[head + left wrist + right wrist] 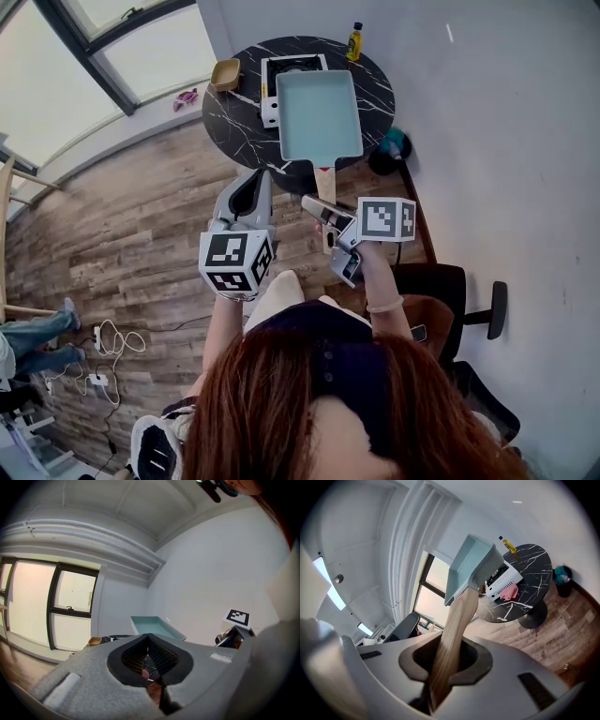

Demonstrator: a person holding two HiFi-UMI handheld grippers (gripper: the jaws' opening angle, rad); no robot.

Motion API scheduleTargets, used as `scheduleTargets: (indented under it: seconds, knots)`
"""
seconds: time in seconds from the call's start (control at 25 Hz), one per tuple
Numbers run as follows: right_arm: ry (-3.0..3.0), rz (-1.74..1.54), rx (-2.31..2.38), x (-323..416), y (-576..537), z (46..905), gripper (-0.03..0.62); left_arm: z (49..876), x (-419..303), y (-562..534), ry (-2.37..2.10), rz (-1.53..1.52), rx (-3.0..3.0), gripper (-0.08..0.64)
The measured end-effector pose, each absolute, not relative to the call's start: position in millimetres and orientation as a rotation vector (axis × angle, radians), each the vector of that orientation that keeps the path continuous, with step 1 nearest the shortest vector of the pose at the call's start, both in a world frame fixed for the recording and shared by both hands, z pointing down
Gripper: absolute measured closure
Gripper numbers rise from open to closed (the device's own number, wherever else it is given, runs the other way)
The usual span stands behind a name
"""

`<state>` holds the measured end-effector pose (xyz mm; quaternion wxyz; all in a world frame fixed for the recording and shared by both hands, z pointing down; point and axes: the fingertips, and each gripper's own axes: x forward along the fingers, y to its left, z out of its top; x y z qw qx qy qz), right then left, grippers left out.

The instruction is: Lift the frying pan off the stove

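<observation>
The right gripper (pixel 449 657) grasps with its fingers the wooden handle (pixel 457 620) of the frying pan (pixel 319 114), lifted beyond them above the stove (pixel 281 67). The left gripper (pixel 149 654) has its fingers clenched together, with nothing between them.

Teal rectangular frying pan (pixel 319 114) hovers above stove (pixel 292 64).
</observation>
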<state>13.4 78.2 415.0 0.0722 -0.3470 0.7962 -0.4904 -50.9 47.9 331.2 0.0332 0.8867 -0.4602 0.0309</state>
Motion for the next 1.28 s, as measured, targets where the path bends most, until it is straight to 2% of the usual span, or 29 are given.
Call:
scheduleTargets:
  seconds: [1.28]
  knots:
    - [2.386,-1.512,-1.056,12.8,88.7,414.0,0.531,342.8,-56.3,49.5,-1.423,0.148,2.679,0.548]
